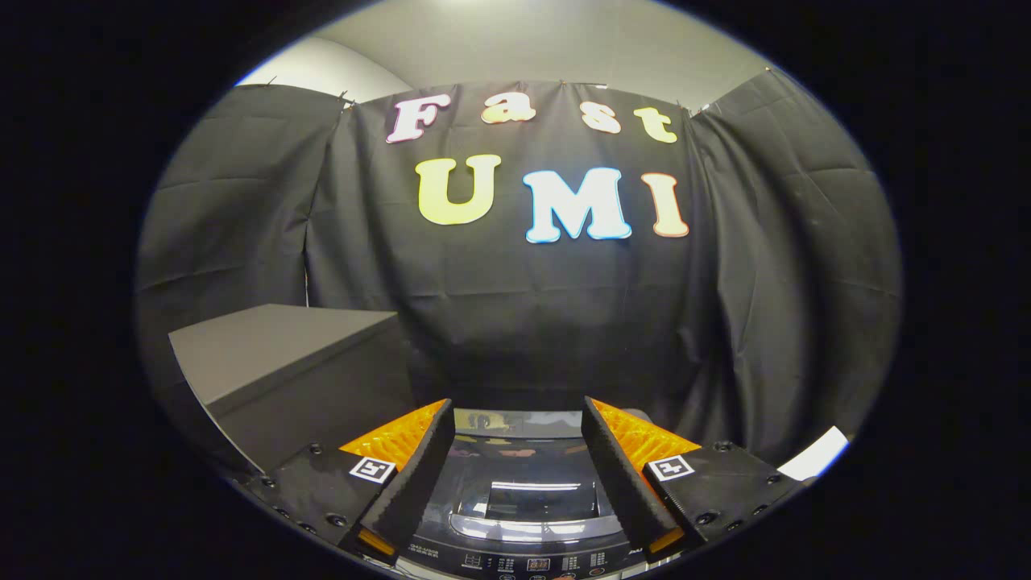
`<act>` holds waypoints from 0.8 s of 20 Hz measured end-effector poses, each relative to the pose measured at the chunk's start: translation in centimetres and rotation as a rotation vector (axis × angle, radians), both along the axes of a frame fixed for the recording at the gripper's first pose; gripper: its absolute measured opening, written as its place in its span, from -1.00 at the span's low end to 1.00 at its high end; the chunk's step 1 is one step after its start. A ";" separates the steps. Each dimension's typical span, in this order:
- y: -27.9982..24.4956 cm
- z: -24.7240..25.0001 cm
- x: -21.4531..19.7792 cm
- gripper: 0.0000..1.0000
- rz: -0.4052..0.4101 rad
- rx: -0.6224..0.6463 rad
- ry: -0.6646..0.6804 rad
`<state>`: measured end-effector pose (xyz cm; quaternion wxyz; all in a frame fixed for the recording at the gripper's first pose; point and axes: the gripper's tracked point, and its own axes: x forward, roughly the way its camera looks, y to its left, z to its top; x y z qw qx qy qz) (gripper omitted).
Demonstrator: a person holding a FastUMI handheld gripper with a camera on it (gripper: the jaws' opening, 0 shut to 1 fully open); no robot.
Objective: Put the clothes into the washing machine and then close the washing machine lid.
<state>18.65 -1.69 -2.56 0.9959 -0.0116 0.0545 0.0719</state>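
1. While the gripper [515,475] hangs above the washing machine [515,556], its fingers stand wide apart and hold nothing; the gap between them frames the lid [519,483].
2. Key relation, gripper view: the machine sits directly below and just ahead of the fingertips, its control strip nearest the camera, the lid's far edge toward the booth cloth; the lid's long axis runs side to side, across the line of the fingers.
3. Lid lies flat and shut, glossy, with a window panel [536,499] between the fingers; no clothes visible here, and whether any are inside I cannot tell.
4. A dark box [274,354] stands to the left, beyond the left finger, apart from the machine.
5. Judgement: shut lid fits both clothes-yet-to-load and load-done-lid-closed; the scene does not settle which.
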 end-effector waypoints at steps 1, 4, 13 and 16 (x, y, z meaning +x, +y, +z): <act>0.0 1.0 -0.6 0.96 -0.006 0.005 -0.016; 0.2 3.4 -2.4 0.96 -0.020 0.012 -0.058; 1.1 8.7 -9.2 0.95 -0.052 0.020 -0.137; 1.5 9.7 -11.7 0.95 -0.060 0.017 -0.161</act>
